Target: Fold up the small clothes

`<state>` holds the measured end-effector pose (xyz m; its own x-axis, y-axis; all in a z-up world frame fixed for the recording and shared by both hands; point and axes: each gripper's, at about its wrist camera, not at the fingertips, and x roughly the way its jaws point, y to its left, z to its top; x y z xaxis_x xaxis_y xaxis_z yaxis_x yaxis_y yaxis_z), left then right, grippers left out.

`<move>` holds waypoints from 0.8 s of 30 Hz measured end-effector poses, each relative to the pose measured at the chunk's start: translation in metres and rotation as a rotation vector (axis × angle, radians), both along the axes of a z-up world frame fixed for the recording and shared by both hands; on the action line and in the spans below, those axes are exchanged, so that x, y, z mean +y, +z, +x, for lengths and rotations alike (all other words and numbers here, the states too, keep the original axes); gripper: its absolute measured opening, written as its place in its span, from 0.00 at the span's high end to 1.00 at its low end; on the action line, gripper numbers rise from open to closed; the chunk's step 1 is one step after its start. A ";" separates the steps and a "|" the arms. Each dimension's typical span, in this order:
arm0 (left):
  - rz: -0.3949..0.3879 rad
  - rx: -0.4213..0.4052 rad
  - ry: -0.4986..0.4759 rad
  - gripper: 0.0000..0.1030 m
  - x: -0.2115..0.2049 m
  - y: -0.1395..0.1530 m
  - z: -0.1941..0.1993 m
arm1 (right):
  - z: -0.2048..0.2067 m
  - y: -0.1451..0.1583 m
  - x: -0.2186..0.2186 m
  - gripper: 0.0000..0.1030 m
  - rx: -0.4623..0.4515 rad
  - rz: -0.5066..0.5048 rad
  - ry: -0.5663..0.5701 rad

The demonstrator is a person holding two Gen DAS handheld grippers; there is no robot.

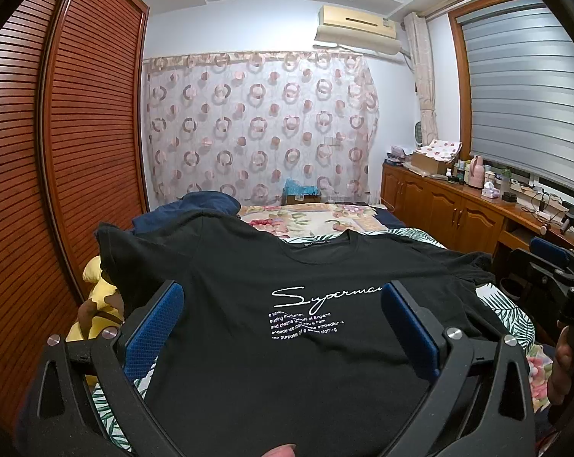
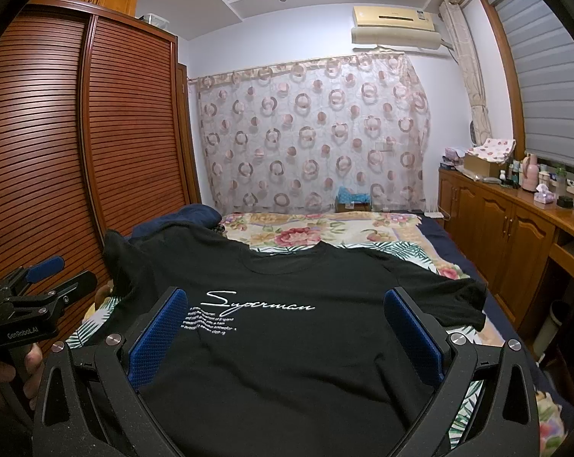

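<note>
Tee (image 2: 287, 342) flat on bed (image 2: 325, 234), collar at 12 o'clock, unfolded; both grippers, left (image 1: 283, 327) and right (image 2: 287, 327), hover released, so next likely pinch a sleeve.

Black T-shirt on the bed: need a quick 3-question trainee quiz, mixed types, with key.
1. True or false: the black T-shirt lies print side up on the bed.
2. Multiple choice: how does the left gripper stand? A) shut on a sleeve B) open, its blue fingers spread over the shirt C) out of view
3. Fill in: the large script word printed on the shirt reads ____.

Key: 1 true; 2 B; 3 Superman. Note: the right gripper is likewise open, holding nothing.
</note>
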<state>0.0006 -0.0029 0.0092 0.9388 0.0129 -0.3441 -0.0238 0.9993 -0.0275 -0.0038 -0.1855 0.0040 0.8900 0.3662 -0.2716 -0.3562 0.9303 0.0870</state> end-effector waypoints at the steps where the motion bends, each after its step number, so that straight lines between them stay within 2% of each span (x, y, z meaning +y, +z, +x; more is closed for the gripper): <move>1: 0.000 0.000 0.000 0.00 0.000 0.000 0.000 | 0.000 0.000 0.000 0.00 0.000 0.000 0.000; 24: 0.006 -0.006 -0.002 0.00 -0.001 0.008 -0.001 | 0.000 -0.001 0.001 0.00 -0.001 0.000 -0.001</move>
<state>-0.0005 -0.0038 0.0168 0.9410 0.0132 -0.3382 -0.0219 0.9995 -0.0220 -0.0037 -0.1843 0.0032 0.8907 0.3653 -0.2706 -0.3555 0.9307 0.0862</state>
